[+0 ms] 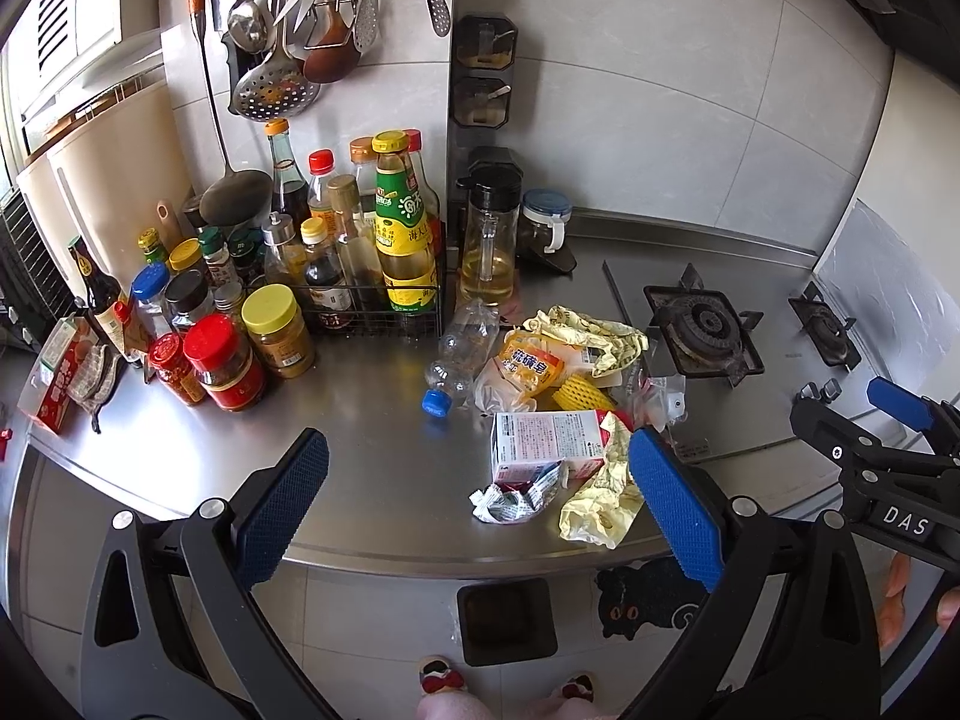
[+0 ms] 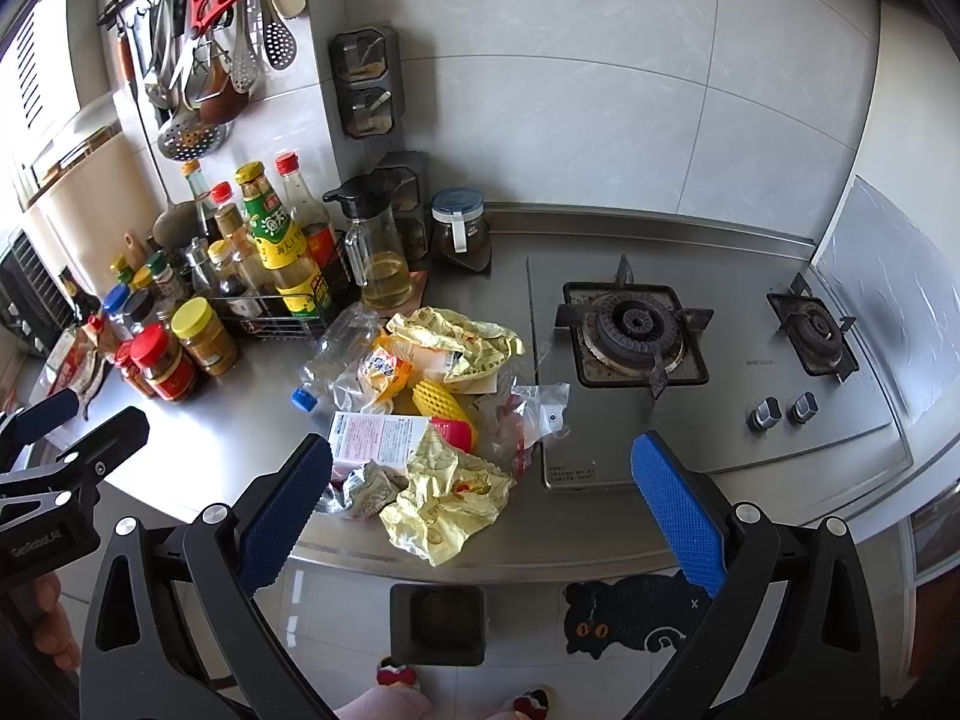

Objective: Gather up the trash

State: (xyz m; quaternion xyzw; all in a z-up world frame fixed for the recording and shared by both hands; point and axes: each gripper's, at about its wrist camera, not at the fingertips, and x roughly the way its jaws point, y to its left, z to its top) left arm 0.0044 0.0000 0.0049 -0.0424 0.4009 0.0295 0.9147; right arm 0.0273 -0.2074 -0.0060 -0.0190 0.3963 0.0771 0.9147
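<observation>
Both jaws are standing wide open and gripping nothing: we are holding the left gripper (image 1: 474,504) and the right gripper (image 2: 480,504) above the front edge of the steel counter (image 1: 372,450). Trash is lying heaped between the condiment bottles (image 1: 405,222) and the gas stove (image 2: 636,330). We are noting a clear plastic bottle (image 1: 462,348) with a blue cap on its side, a white carton (image 1: 549,441) lying flat, a crumpled foil wrapper (image 1: 510,501) just in front of it, and crumpled yellow wrappers (image 2: 447,495) at the counter's front edge. A yellow foam net (image 2: 435,399) is sitting in the middle of the heap, possibly around a piece of fruit. A black bin (image 2: 437,624) is standing on the floor below the counter, beside a cat mat (image 2: 624,612).
</observation>
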